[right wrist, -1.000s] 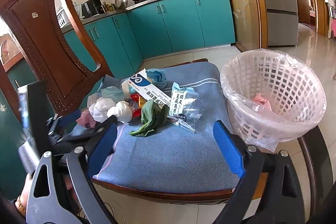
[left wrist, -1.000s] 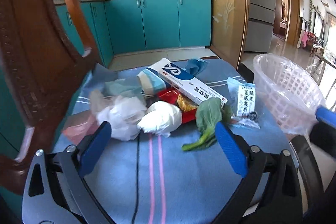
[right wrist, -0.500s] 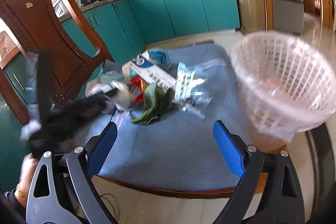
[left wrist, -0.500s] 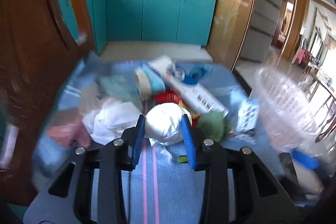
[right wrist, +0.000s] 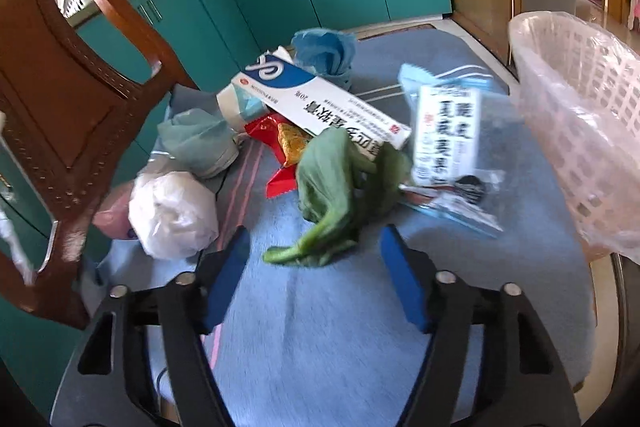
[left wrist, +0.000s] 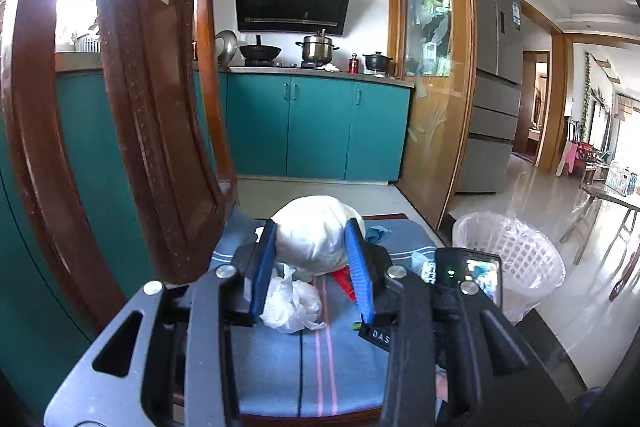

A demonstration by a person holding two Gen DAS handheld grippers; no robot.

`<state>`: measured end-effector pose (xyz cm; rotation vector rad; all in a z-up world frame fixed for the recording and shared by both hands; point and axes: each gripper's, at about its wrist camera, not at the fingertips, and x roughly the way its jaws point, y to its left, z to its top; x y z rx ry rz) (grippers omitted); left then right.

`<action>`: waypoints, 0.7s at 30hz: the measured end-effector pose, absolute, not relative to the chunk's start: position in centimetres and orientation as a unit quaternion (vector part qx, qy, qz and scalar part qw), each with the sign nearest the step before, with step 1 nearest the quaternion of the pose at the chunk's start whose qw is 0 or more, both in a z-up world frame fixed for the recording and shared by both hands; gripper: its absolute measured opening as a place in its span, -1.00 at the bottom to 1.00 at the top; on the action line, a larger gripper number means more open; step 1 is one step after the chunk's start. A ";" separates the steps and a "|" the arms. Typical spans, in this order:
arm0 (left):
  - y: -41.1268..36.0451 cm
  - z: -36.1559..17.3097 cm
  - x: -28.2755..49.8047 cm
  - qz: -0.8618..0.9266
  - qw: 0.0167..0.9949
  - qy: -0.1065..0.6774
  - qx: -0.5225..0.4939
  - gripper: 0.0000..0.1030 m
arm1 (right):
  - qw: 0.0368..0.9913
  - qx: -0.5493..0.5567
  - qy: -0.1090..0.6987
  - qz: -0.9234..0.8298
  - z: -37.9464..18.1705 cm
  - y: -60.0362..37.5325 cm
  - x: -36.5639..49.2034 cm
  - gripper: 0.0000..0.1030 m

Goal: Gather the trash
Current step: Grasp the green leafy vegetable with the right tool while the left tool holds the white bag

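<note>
Left gripper [left wrist: 314,239]: clamping its two blue pads on a white bundled bag [left wrist: 316,229], which is sitting raised at lower centre of the left wrist view, above the seat.
Right gripper [right wrist: 314,249]: jaws partly apart and just now narrowing, gripping nothing; the stem end of a green leaf [right wrist: 336,187] is lying between the blue fingertips, the pads not pressing on it (the picture is blurred here).
Chair back [right wrist: 60,99]: dark carved wood filling the left of the right wrist view.
Pink bag [right wrist: 110,219]: peeking out at lower left, against the chair back.
White crumpled bag [right wrist: 172,215]: lying at left of centre on the blue cushion [right wrist: 320,307], touching the pink bag.
Pale green wad [right wrist: 196,139]: sitting just above the white crumpled bag.
Red wrapper [right wrist: 280,147]: lying at centre, partly under the leaf and the box.
Blue and white box [right wrist: 316,99]: slanting across upper centre, resting on the red wrapper.
Blue cloth [right wrist: 326,51]: bunching up behind the box, at top centre.
Clear packet [right wrist: 448,139]: printed label facing up, lying right of the leaf and touching it.
White basket [right wrist: 580,107]: lined with a clear bag, standing at the right edge beside the cushion (it also is showing at right in the left wrist view).
</note>
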<state>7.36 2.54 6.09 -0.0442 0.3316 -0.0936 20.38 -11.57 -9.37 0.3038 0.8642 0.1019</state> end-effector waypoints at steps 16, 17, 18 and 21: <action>4.0 5.8 8.3 -0.047 0.982 0.180 -0.042 -0.31 | 0.901 0.151 0.377 0.153 -6.6 -12.5 17.8 -0.70; 4.0 5.7 8.4 -0.050 0.981 0.182 -0.043 -0.31 | 0.903 0.146 0.369 0.161 -6.0 -12.6 17.2 -0.70; 4.0 5.7 8.4 -0.051 0.980 0.185 -0.045 -0.31 | 0.909 0.136 0.357 0.168 -4.9 -13.0 16.2 -0.70; 3.9 5.3 8.5 -0.056 0.979 0.192 -0.049 -0.30 | 0.923 0.111 0.320 0.183 -2.1 -14.1 13.6 -0.70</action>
